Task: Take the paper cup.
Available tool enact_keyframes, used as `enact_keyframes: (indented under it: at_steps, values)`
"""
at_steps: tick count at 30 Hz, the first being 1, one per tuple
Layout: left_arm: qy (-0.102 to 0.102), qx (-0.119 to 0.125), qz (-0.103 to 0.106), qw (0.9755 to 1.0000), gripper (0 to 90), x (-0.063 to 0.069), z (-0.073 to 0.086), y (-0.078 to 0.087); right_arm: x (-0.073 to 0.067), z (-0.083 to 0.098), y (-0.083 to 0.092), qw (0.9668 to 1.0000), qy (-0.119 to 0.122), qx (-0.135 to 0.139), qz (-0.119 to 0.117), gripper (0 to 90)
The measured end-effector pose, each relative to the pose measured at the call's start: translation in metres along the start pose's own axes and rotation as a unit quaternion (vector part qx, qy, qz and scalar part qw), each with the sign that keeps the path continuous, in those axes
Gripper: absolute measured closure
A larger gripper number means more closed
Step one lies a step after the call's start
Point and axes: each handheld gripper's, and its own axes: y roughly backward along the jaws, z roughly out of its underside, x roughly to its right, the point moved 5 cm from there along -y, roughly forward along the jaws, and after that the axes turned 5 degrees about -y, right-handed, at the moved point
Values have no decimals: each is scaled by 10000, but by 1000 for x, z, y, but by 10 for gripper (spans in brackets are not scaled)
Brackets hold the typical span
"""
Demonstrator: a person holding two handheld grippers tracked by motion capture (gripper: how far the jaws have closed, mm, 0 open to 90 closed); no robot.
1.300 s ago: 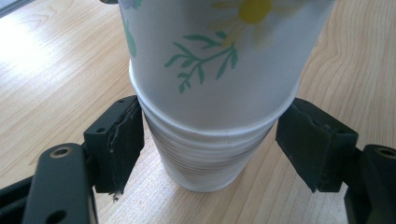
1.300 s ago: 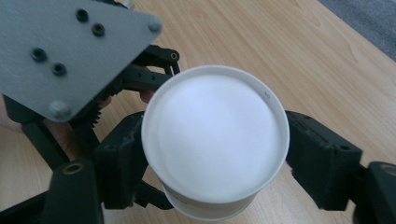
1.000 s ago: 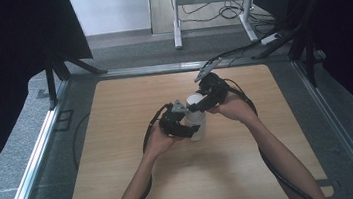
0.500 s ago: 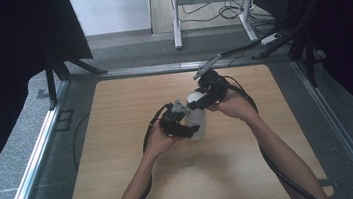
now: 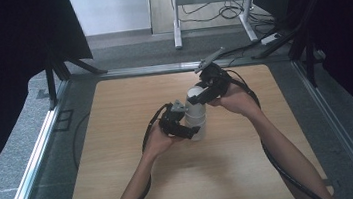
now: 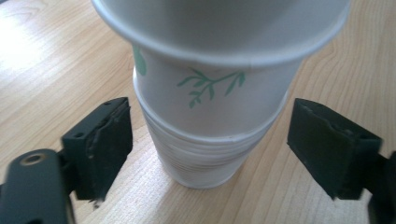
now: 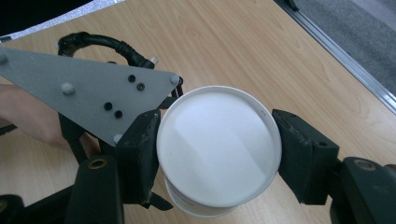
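A stack of white paper cups (image 6: 201, 154) (image 5: 196, 123) with a green leaf print stands on the wooden table (image 5: 124, 186). My right gripper (image 7: 217, 154) (image 5: 200, 95) is shut on the top cup (image 7: 219, 140) (image 6: 219, 56) just under its rim and holds it partly lifted out of the stack. My left gripper (image 6: 217, 145) (image 5: 192, 129) sits low around the stack. Its jaws have just been opening, and both pads (image 6: 105, 140) now stand clear of the cup walls.
The left gripper's grey plate (image 7: 88, 88) and cable (image 7: 107, 44) lie close under the right gripper. A metal rail (image 5: 35, 161) borders the table on the left. A desk frame with cables (image 5: 214, 4) stands beyond the far edge.
The right gripper has risen a little with the top cup. The left hand has stayed beside the stack.
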Motion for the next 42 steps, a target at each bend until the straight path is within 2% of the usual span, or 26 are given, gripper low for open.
enact_keyframes:
  at_steps: [7, 13, 16, 23, 31, 37, 42]
  values:
    - [76, 77, 21, 9999, 119, -2, 1, 8, -4, -8, 12, 9999, 70, 106, 10, 358]
    - [128, 201, 193, 9995, 112, -1, 3, 17, -6, -13, 24, 9997, 110, 202, 47, 359]
    - [119, 161, 238, 9995, 100, -1, 5, 21, -8, -16, 30, 9997, 128, 219, 48, 358]
    - [93, 192, 367, 9991, 61, 3, 7, 29, -15, -20, 44, 9994, 194, 282, -66, 358]
    - [-87, 86, 454, 9989, 6, 12, 9, 35, -25, -16, 61, 9989, 294, 320, -162, 359]
    - [-30, 222, 541, 9983, 0, 17, 10, 42, -31, -8, 69, 9985, 357, 337, -248, 359]
    - [-117, 257, 559, 9980, 0, 22, 10, 49, -37, 0, 73, 9981, 415, 335, -305, 359]
